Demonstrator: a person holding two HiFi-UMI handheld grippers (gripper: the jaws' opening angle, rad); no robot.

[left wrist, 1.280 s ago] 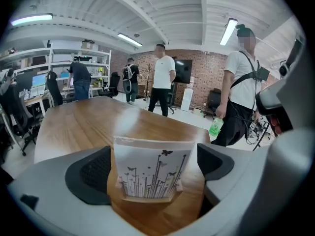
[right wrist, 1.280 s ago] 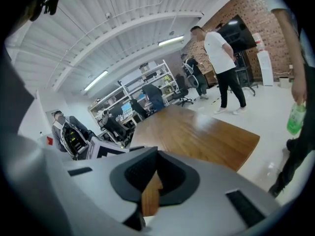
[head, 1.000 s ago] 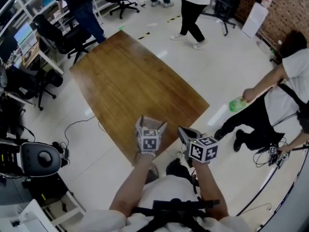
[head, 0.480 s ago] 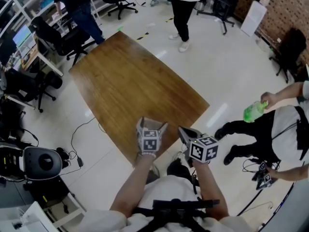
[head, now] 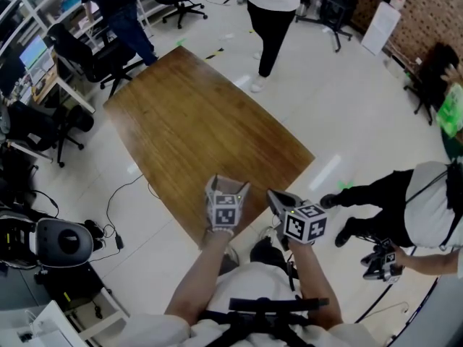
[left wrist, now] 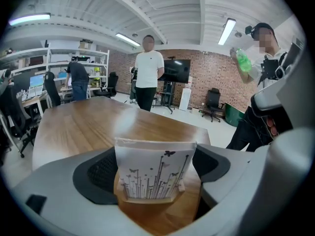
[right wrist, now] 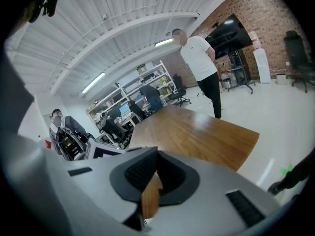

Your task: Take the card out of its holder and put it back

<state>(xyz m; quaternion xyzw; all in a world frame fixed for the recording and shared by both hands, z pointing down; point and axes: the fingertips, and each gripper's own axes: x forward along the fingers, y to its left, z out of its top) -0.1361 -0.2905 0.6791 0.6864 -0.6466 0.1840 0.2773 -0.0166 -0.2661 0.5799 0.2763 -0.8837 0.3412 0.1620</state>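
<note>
A white card (left wrist: 153, 168) printed with dark stems and butterflies stands upright in a low wooden holder (left wrist: 147, 199) at the near corner of the wooden table (head: 188, 114). My left gripper (head: 226, 186) straddles the card. Its jaws are wide and have just been closing, with the card flat between the pads (left wrist: 98, 173); no pressing shows. My right gripper (head: 278, 197) is beside it on the right. It is shut on a thin edge of the wooden holder (right wrist: 150, 198).
A person in a white shirt (head: 271, 13) walks past the table's far end. Another person (head: 427, 208) stands close on the right with a green bottle (head: 452, 110). Office chairs (head: 79, 49) and desks line the left side. Cables lie on the floor.
Both grippers stay in place. The walker in the white shirt has come nearer the table's far end. The person at right has straightened up, raising the green bottle.
</note>
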